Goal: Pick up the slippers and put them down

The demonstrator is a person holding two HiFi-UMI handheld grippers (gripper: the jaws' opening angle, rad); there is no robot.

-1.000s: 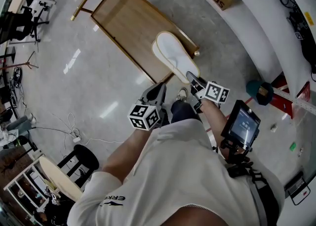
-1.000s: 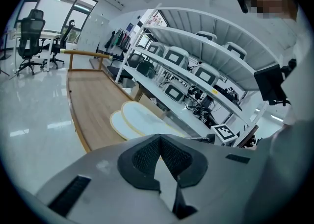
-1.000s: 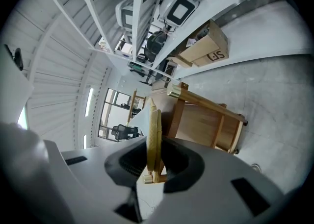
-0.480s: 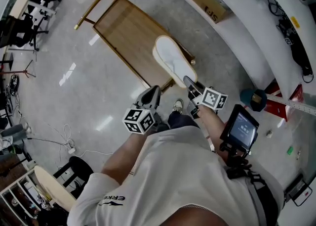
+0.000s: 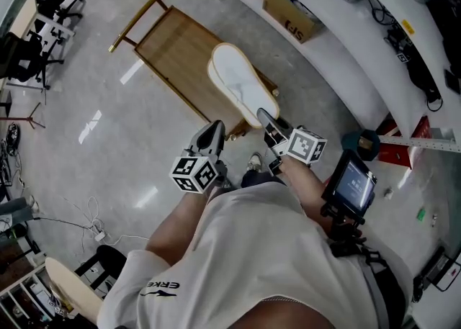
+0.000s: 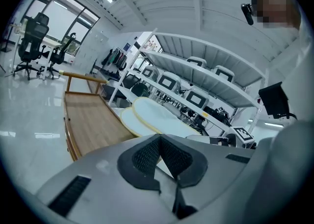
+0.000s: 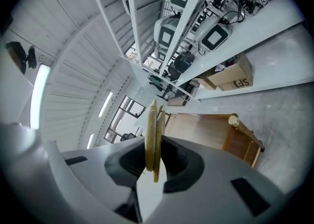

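Higher Off the Floor, Clamped at the Right

Raised since a second ago, along with both grippers: pair of slippers, white face toward the head camera, seen in mid-air over the right edge of the low wooden stand. Pinched at one end by the right gripper, yellowish rims standing edge-on between pads closed firmly on them. Carried empty just beside it: left gripper, jaws together pad against pad, pointing toward the same stand.

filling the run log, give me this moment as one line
right gripper: shut on slippers | left gripper: shut, empty | slippers: held in air above wooden rack
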